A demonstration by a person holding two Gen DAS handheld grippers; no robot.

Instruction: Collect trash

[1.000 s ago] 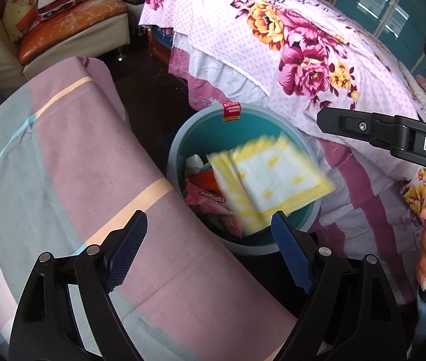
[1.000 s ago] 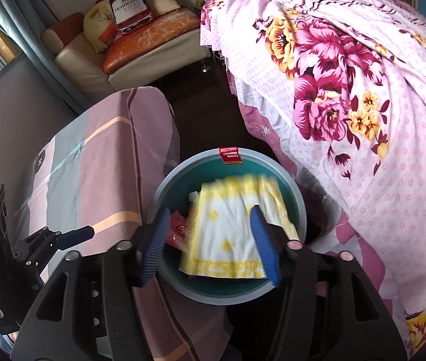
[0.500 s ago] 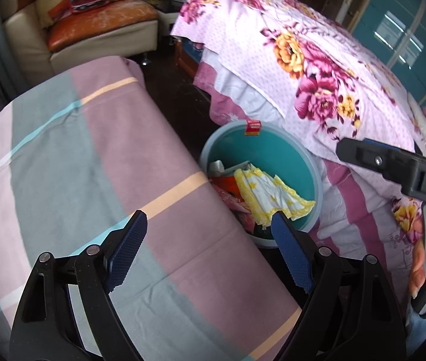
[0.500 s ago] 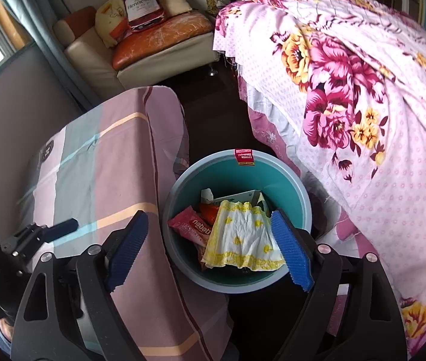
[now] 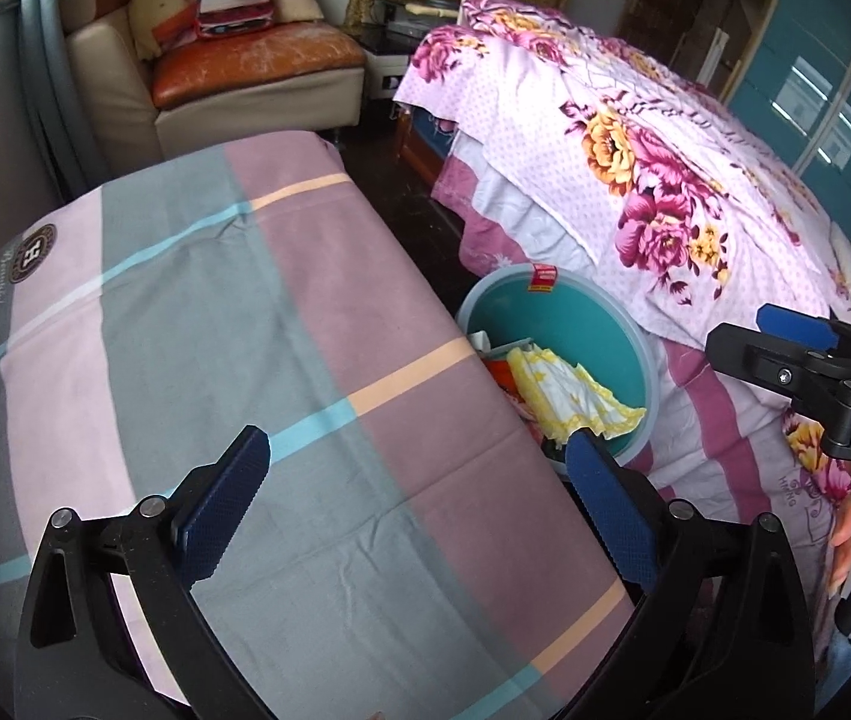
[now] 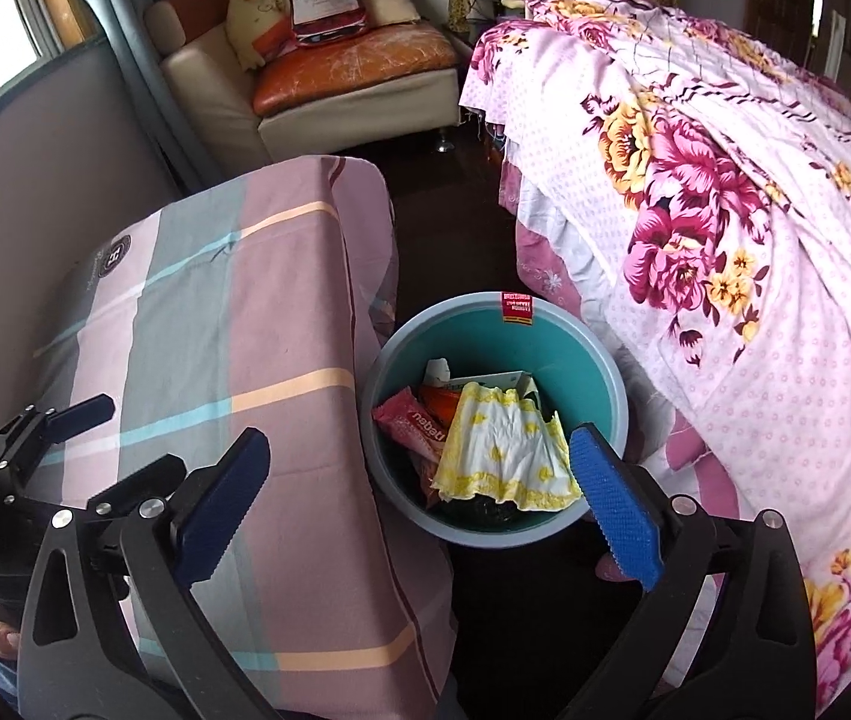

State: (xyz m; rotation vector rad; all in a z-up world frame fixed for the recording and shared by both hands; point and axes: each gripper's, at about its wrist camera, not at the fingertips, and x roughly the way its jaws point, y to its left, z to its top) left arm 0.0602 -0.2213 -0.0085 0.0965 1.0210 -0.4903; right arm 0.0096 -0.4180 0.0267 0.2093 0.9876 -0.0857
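Observation:
A teal bin point(image 6: 581, 354) stands on the dark floor between the striped table and the bed; it also shows in the left wrist view point(image 5: 581, 336). A white and yellow napkin point(image 6: 500, 450) lies on top of the trash in it, beside a red snack wrapper point(image 6: 410, 423). The napkin shows in the left wrist view point(image 5: 569, 396) too. My right gripper point(image 6: 419, 495) is open and empty, above the bin's near rim. My left gripper point(image 5: 416, 507) is open and empty over the table cloth point(image 5: 233, 324). Each gripper shows at the edge of the other's view.
A bed with a pink floral cover point(image 6: 725, 180) fills the right side. A beige sofa point(image 6: 329, 78) with cushions and a bottle-shaped pillow stands at the back. The striped cloth covers the table point(image 6: 233, 312) on the left. Dark floor runs between them.
The napkin left the right gripper's fingers and fell into the bin. The right gripper opened wide. Both grippers drew back and up, the left one swinging over the table.

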